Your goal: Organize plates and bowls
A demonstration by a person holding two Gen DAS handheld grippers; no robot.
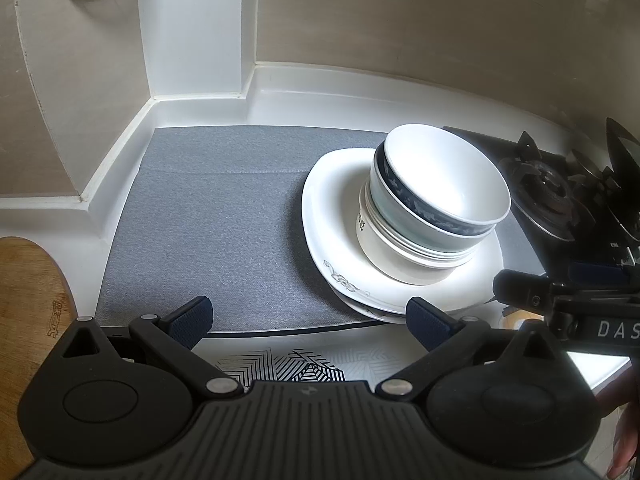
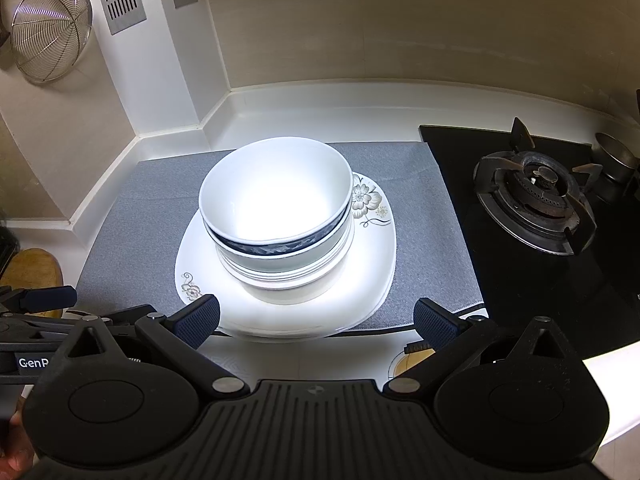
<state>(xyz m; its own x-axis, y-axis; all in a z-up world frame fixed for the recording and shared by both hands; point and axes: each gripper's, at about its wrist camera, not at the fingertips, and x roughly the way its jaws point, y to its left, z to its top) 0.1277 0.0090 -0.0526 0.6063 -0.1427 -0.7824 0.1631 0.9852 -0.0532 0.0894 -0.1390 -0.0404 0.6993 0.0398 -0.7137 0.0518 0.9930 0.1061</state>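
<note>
White bowls (image 2: 276, 216) nested on plates (image 2: 280, 312).

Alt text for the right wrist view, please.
A stack of nested bowls sits on stacked white flowered plates on a grey mat, just ahead of the open, empty right gripper. A black gas stove lies to the right; a wire strainer hangs upper left.

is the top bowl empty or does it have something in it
Empty: the top bowl shows only a bare white inside in both views.
</note>
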